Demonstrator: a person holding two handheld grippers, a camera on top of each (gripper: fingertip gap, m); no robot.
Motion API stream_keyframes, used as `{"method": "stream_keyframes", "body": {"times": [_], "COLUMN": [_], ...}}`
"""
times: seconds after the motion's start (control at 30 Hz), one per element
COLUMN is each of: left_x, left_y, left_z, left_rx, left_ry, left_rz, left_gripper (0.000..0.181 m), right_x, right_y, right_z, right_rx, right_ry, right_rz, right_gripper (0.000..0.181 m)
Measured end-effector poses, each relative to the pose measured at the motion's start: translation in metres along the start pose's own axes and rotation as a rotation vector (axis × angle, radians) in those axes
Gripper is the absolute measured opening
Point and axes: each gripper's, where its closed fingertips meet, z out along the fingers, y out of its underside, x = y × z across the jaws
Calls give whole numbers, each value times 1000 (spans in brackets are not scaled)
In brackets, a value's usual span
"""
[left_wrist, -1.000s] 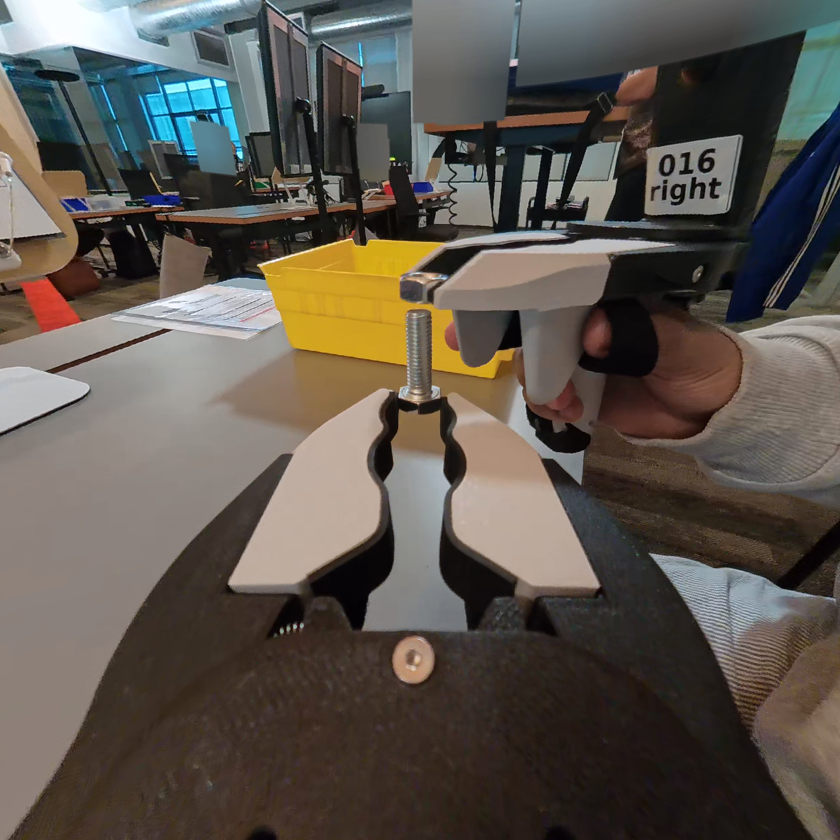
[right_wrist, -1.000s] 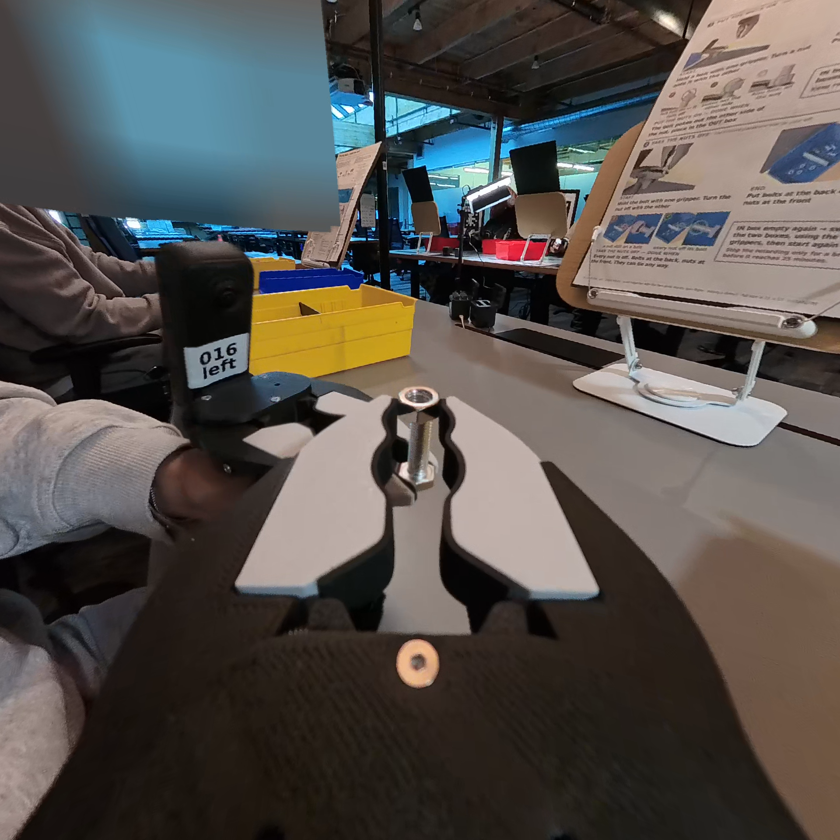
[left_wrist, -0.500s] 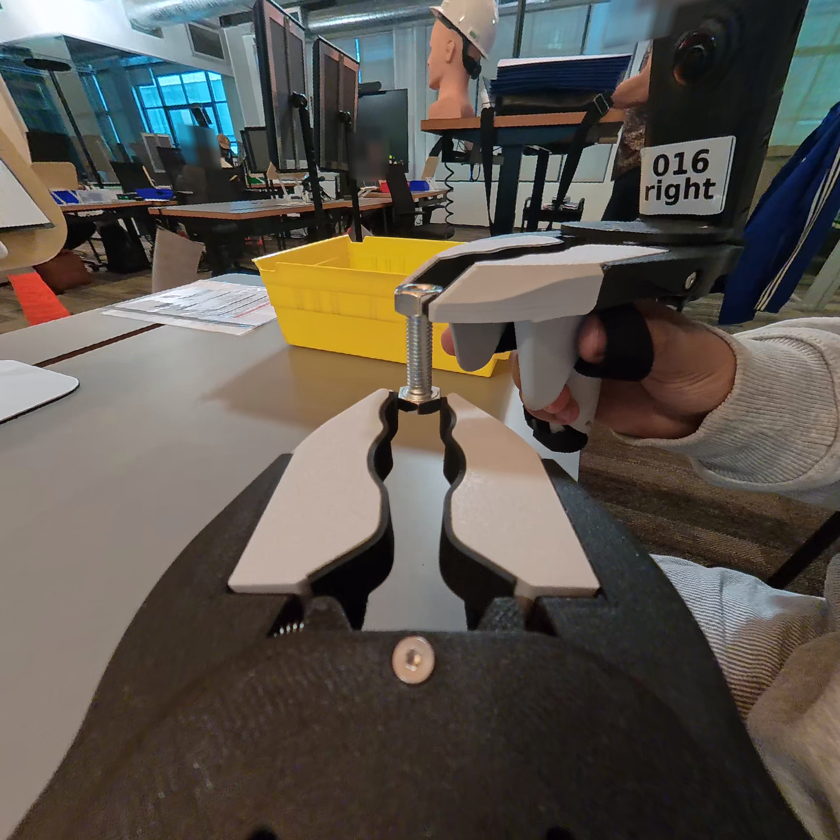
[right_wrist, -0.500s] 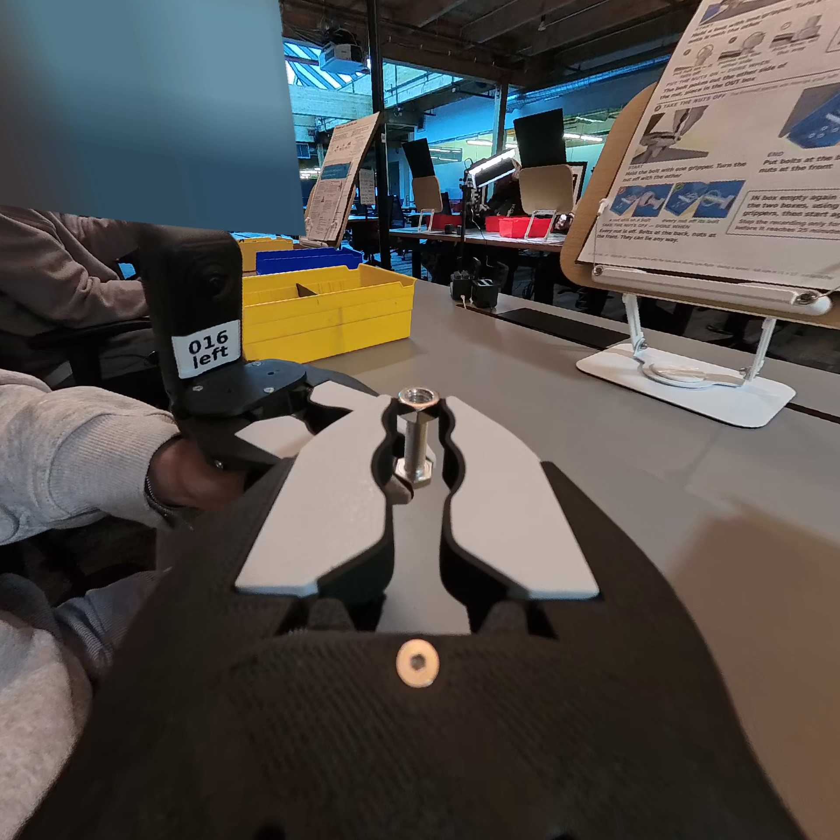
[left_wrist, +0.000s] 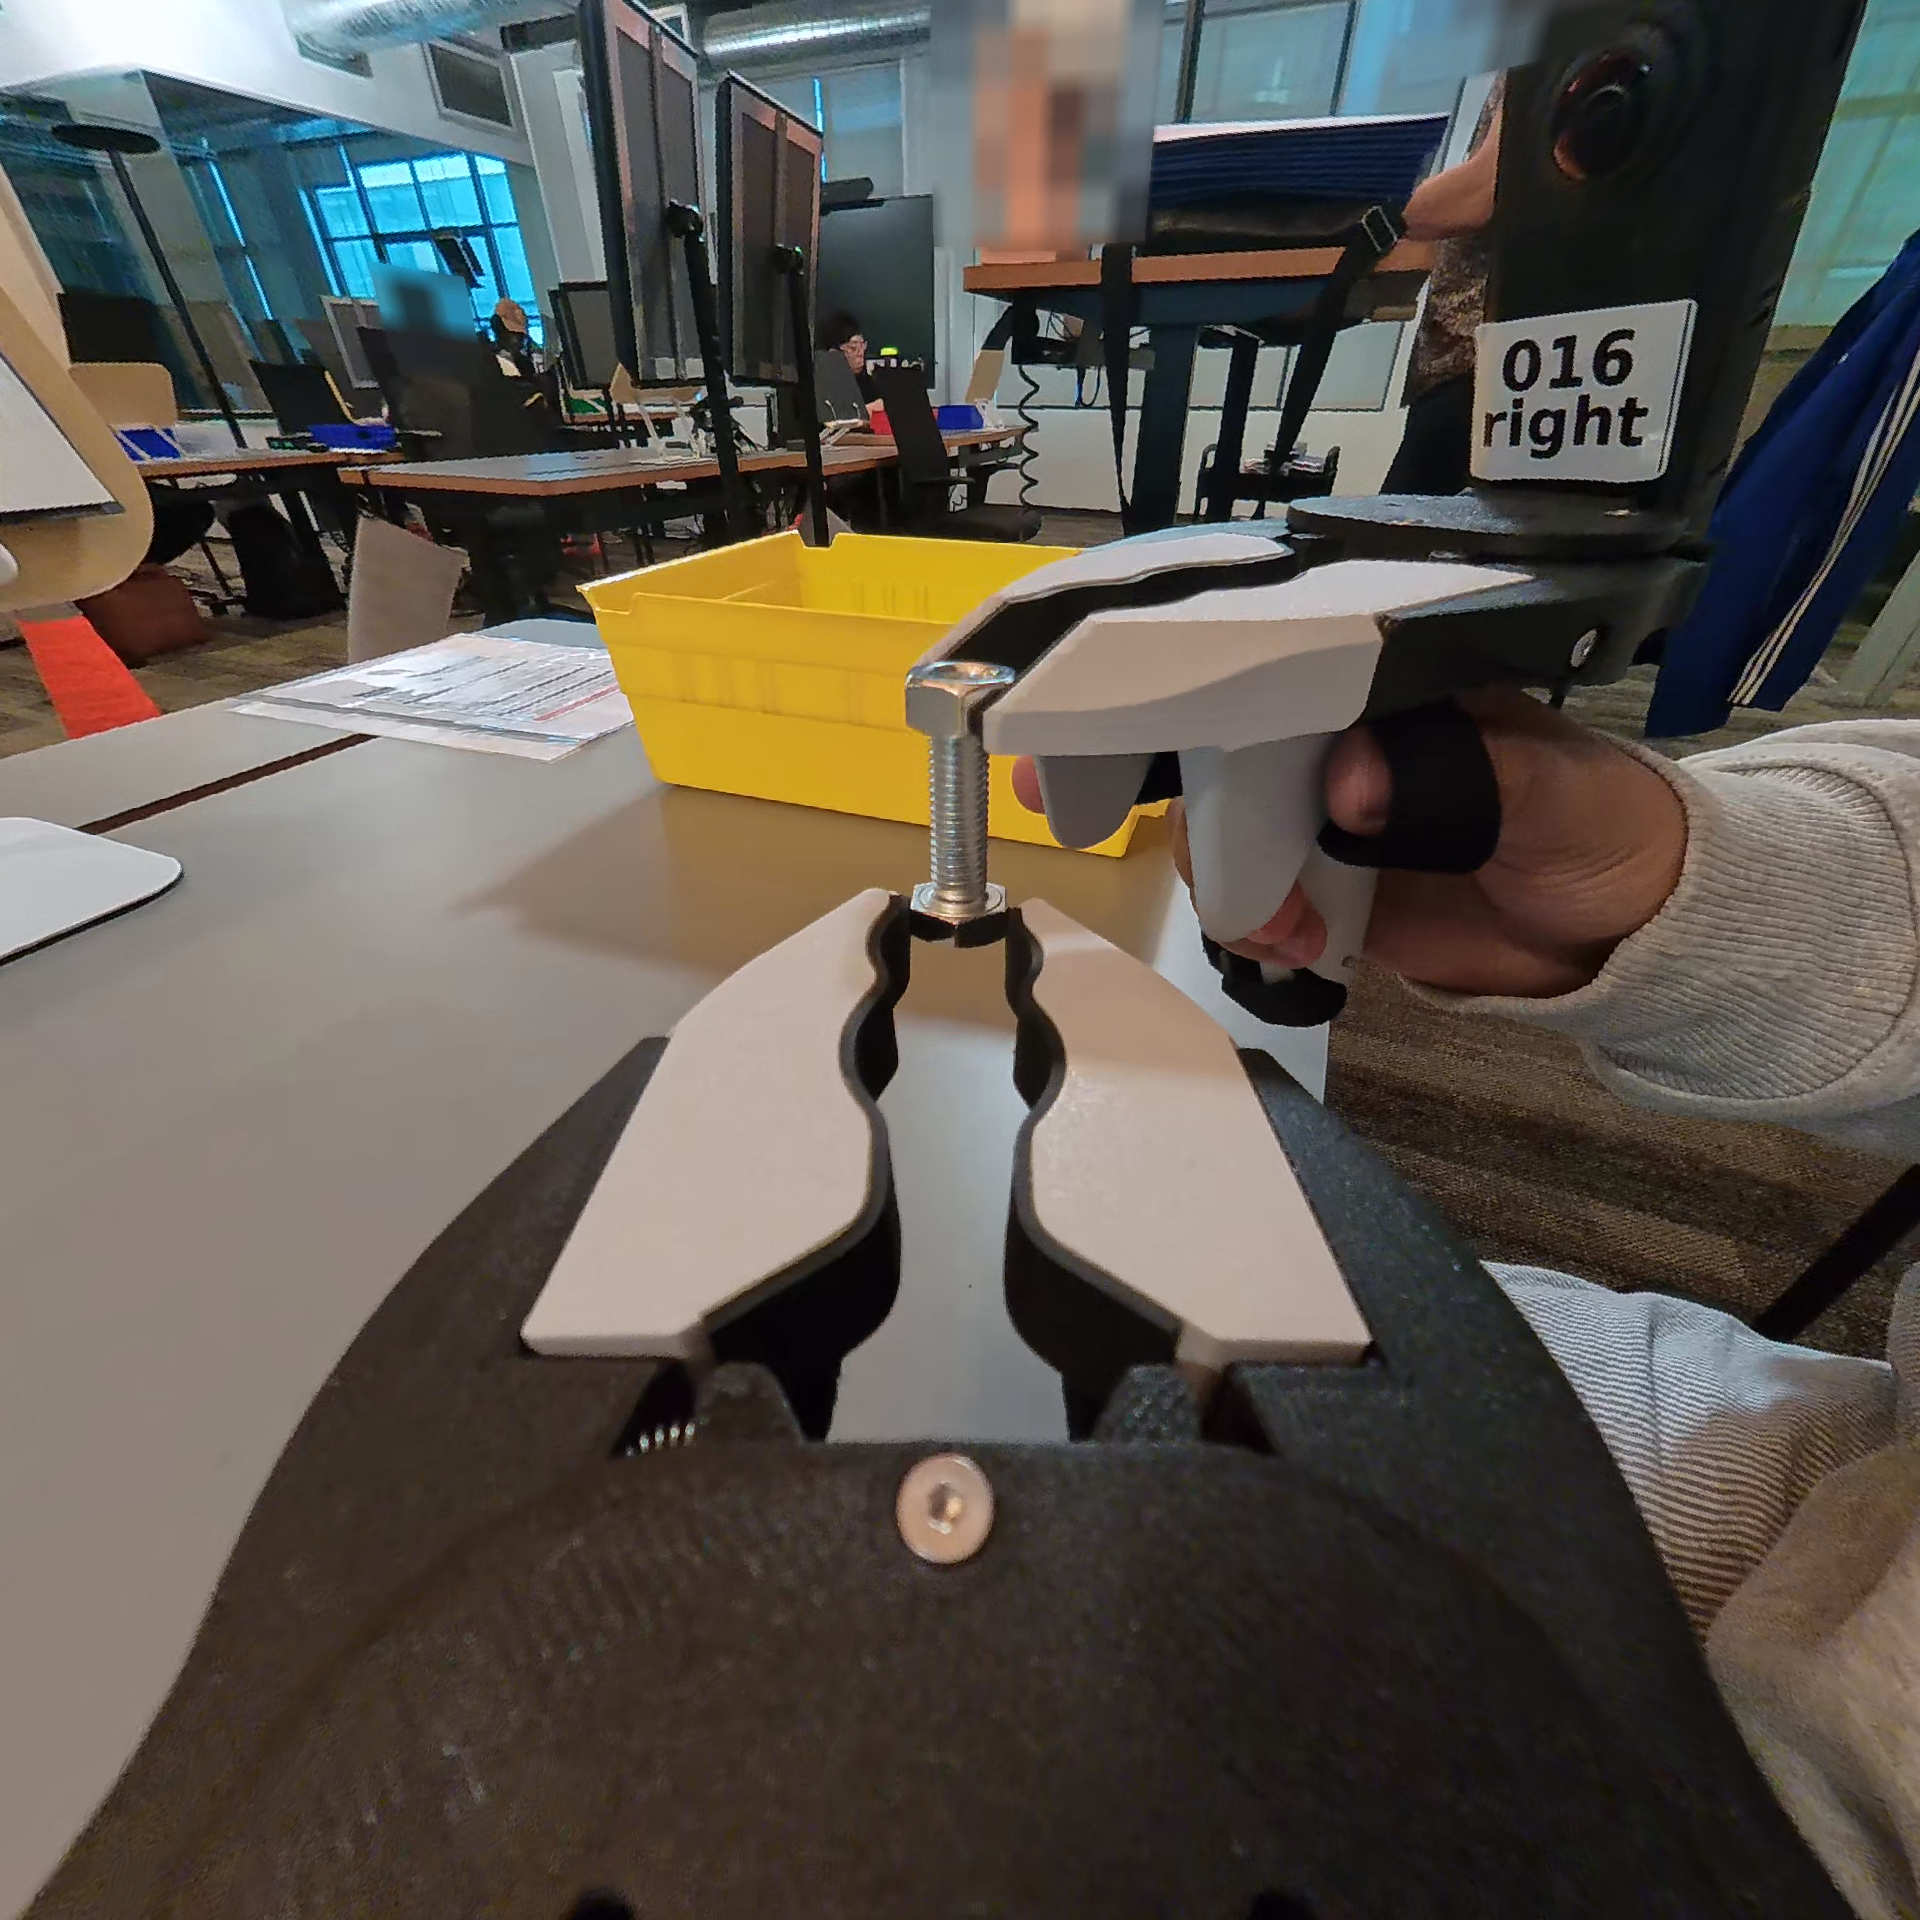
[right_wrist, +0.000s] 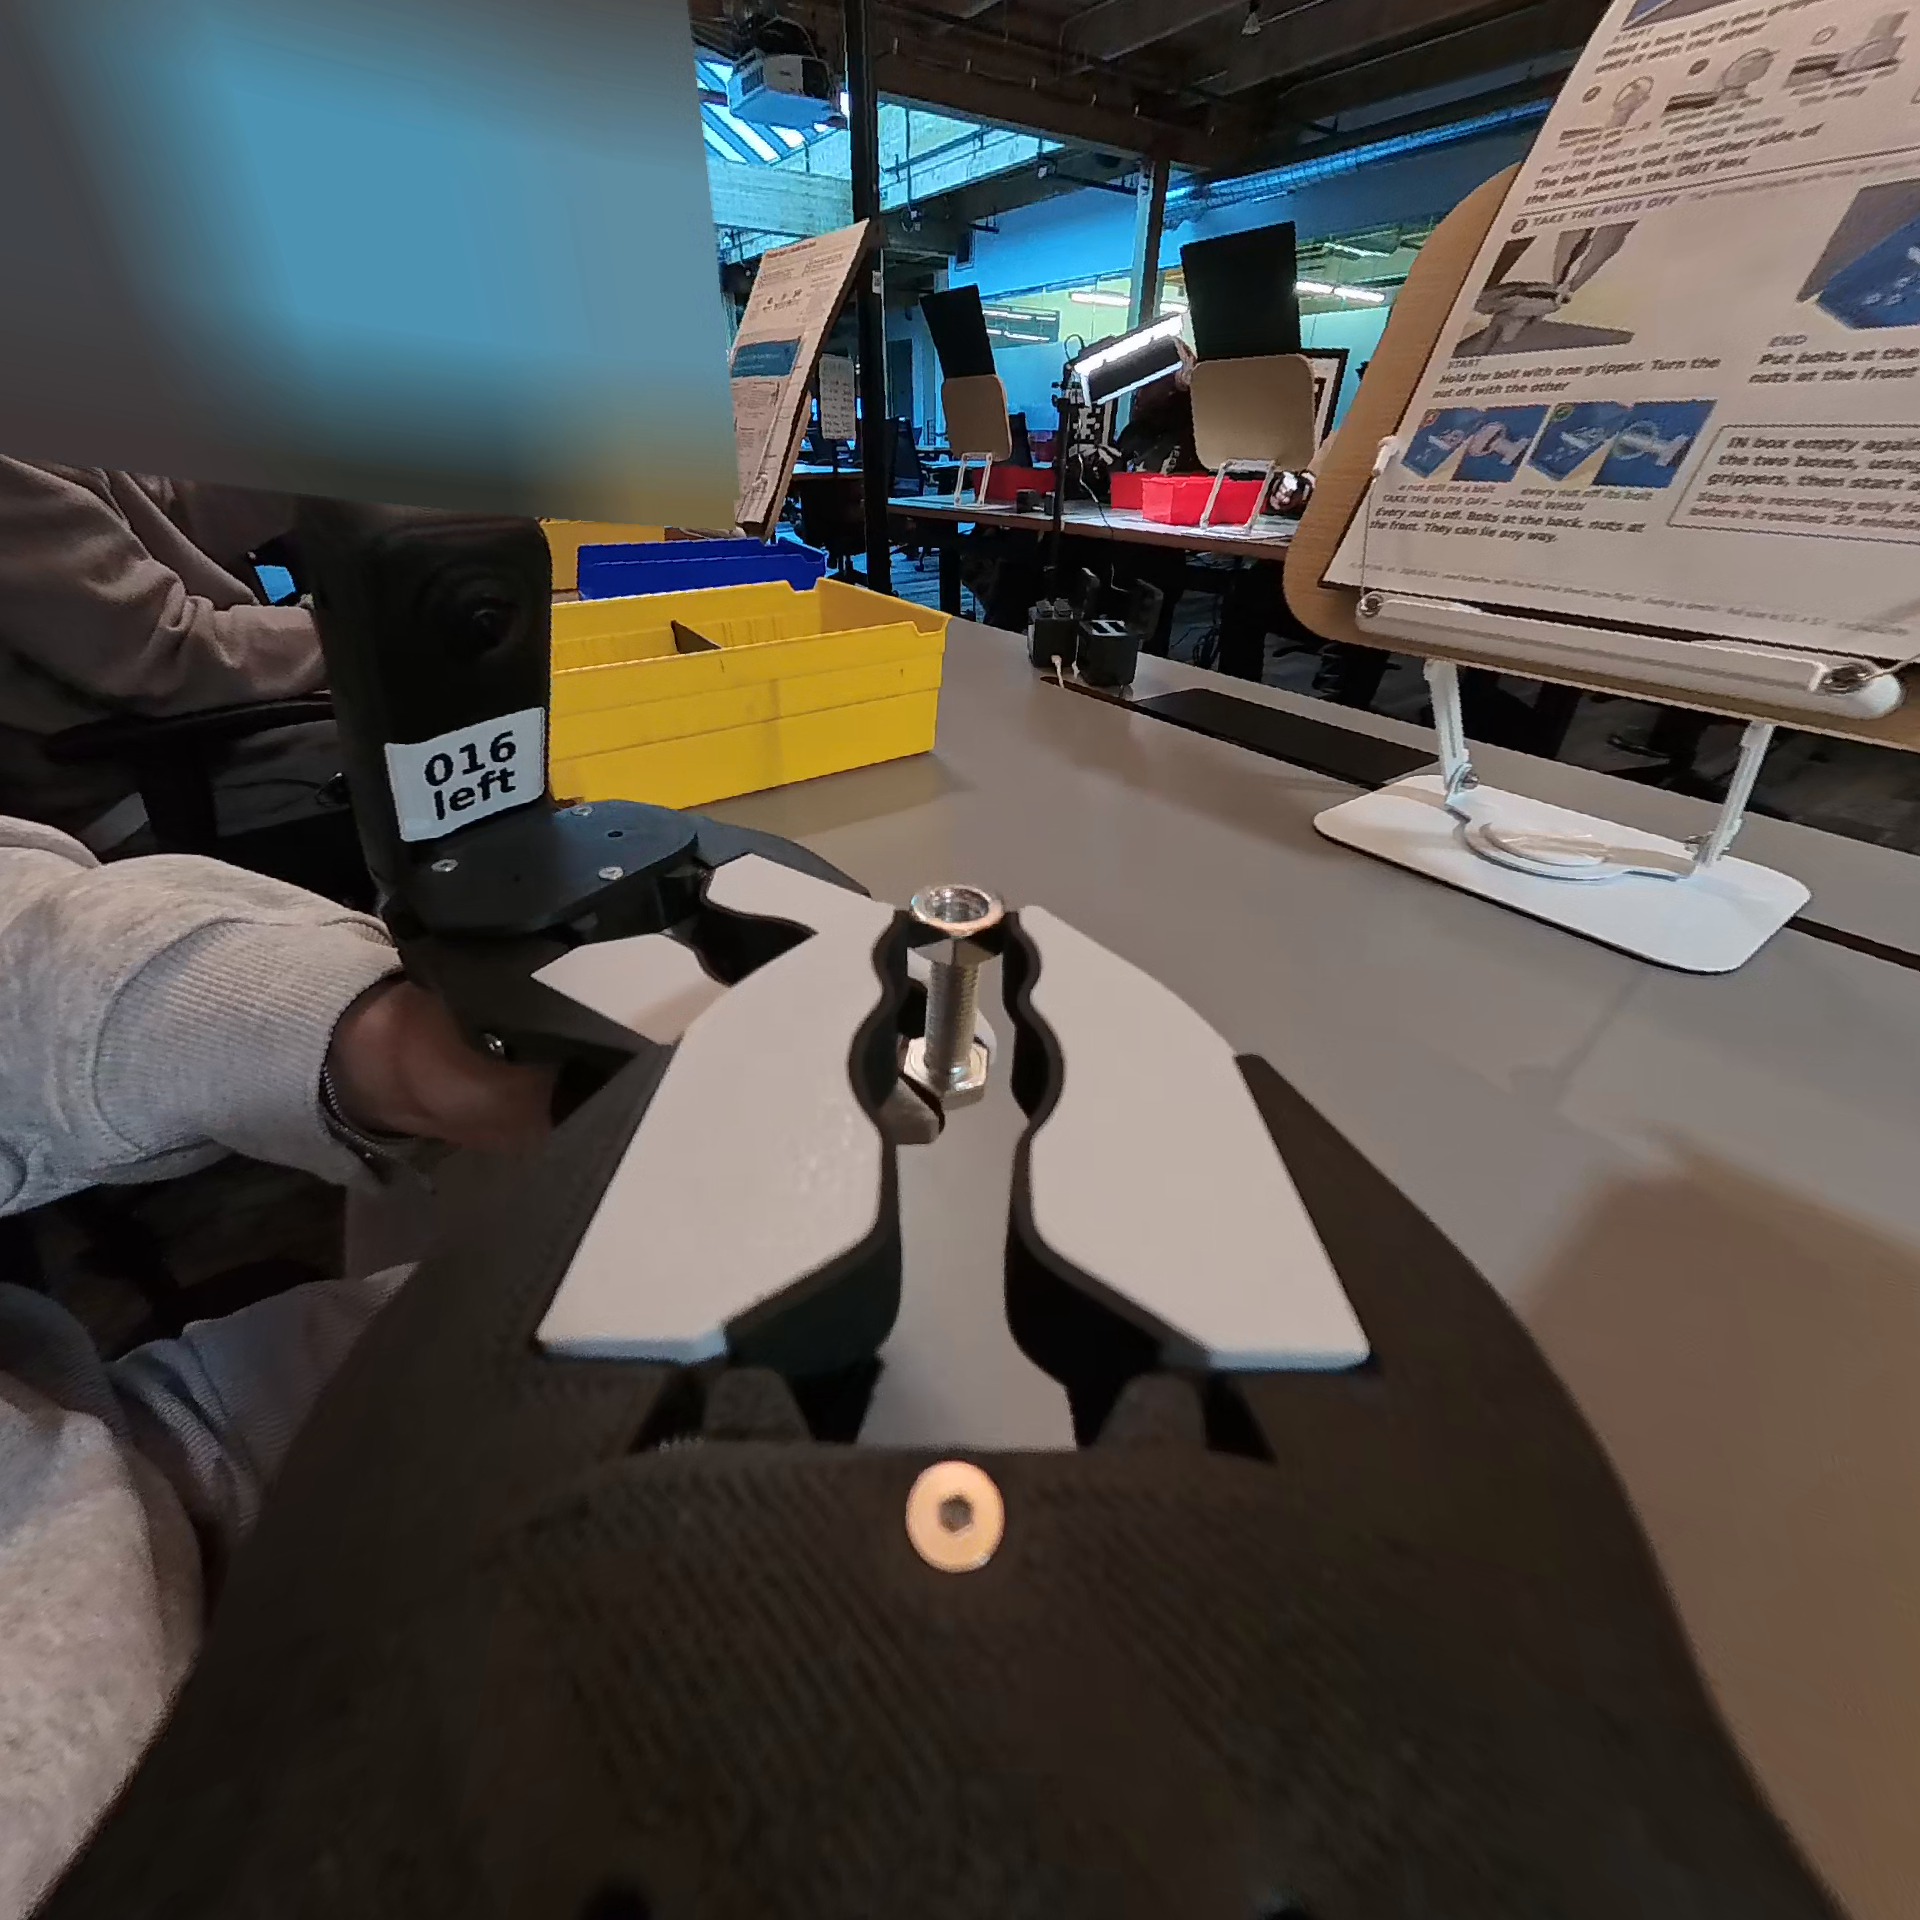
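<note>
**Bolt clamped at both ends, right tool turned a little**

The left tool (left_wrist: 956, 925) is closed on the nut (left_wrist: 956, 902) at the foot of an upright bolt (left_wrist: 958, 810). The right tool (left_wrist: 971, 686) comes in from 3 o'clock and is pinched on the bolt's hex head. Both were clamped this way a second ago. Since then the right tool has swung slightly about the bolt, while the bare thread between head and nut looks much the same length.

The bolt hangs just above a plain grey table (left_wrist: 312, 987), touching only the two tools. A yellow bin (left_wrist: 790, 707) sits at 12 o'clock, a printed sheet (left_wrist: 447, 686) at 10 o'clock. From the right wrist view a white document stand (right_wrist: 1558, 883) is at 2 o'clock. Beyond lies an open workshop — desks, tall monitors (left_wrist: 707, 187), big windows.
</note>
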Motion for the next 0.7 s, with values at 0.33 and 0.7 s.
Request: {"method": "stream_keyframes", "body": {"times": [0.33,0.7], "left_x": [0,0], "left_y": [1,1], "left_z": [0,0], "left_rx": [-7,-4], "left_ry": [-3,7], "left_rz": [5,-20], "left_gripper": [18,18], "right_x": [1,2], "right_y": [3,3], "right_z": [0,0], "right_rx": [-20,-19], "right_ry": [3,1], "right_rz": [-2,-4], "right_gripper": [17,17]}}
